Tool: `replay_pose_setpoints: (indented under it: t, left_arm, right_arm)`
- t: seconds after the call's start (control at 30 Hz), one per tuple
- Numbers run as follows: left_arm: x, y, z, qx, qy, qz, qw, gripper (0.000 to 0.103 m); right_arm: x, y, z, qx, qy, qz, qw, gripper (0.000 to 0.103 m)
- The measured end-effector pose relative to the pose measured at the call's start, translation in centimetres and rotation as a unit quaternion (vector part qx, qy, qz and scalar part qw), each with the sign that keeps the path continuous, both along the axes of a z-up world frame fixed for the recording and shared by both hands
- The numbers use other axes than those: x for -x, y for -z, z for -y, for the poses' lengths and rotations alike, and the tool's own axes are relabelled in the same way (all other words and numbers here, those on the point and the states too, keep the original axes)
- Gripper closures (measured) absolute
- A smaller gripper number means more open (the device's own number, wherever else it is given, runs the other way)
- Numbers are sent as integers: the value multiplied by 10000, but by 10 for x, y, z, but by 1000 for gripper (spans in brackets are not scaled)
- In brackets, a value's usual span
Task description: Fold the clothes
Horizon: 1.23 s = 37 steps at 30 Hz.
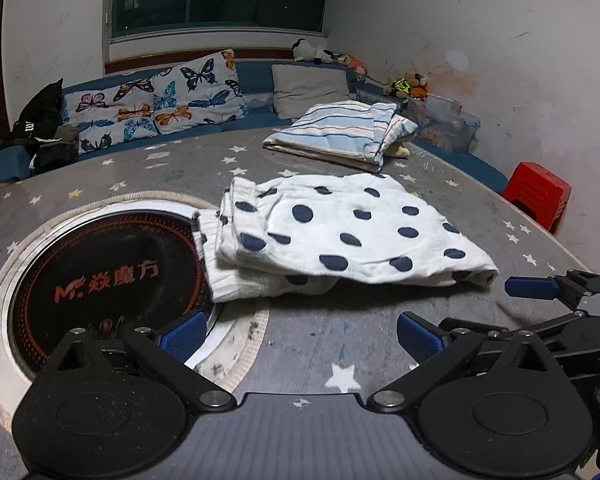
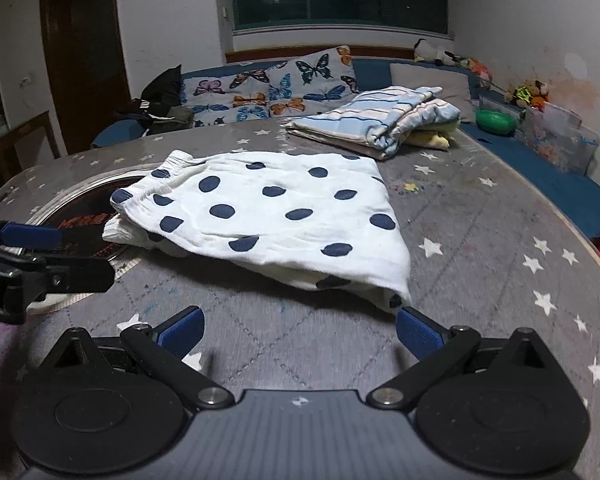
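Polka-dot garment [image 1: 352,232], white with dark blue spots, lying in layers on a grey star-patterned table [image 1: 340,344], already doubled over, its cuffed end hanging over a round black cooktop [image 1: 112,272] set into the table. Straight ahead of both tongs, long axis running left to right across them.

Left tongs [image 1: 298,334] wide open, holding nothing, facing the garment's near edge across a bare strip of table. Right tongs [image 2: 300,330] also wide open and empty, right blue pad just beside the garment's near right corner; touching or not, cannot tell. Right tongs the nearer of the two.

Behind the garment, well apart, a folded blue-striped cloth [image 1: 340,128]. Beyond that, a blue sofa with butterfly cushions [image 1: 156,100], plush toys, and a red stool [image 1: 538,196] off the table's right edge. Nothing between tongs and garment.

Scene fitting either a fold half made or a finished fold just let go.
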<state>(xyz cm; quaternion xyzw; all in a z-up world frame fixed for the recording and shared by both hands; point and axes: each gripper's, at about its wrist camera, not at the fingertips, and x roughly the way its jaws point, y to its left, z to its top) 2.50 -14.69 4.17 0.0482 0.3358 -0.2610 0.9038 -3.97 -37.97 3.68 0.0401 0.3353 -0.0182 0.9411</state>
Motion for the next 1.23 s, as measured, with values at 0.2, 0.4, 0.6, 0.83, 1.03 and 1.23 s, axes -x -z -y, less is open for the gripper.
replay_pose_setpoints:
  t: [0.2, 0.4, 0.6, 0.83, 1.03, 1.23]
  left_arm:
    - [9, 1, -5, 2, 19, -10, 10000, 0]
    - [19, 0, -9, 29, 39, -13, 10000, 0]
    - [25, -2, -13, 77, 52, 13, 10000, 0]
    - [33, -1, -16, 100, 67, -16, 9999, 0]
    - [40, -2, -17, 116, 52, 12, 9999, 0]
    - [48, -6, -18, 115, 60, 131, 9998, 0]
  right_arm:
    - [4, -2, -5, 33, 110, 30, 9999, 0]
    - [8, -3, -13, 157, 189, 3, 9997, 0]
    - [14, -5, -21, 241, 288, -7, 9993, 0]
    - [19, -4, -25, 262, 336, -21, 9991, 0]
    - [23, -4, -28, 254, 358, -2, 9990, 0]
    - [28, -6, -30, 237, 367, 35, 9990, 0]
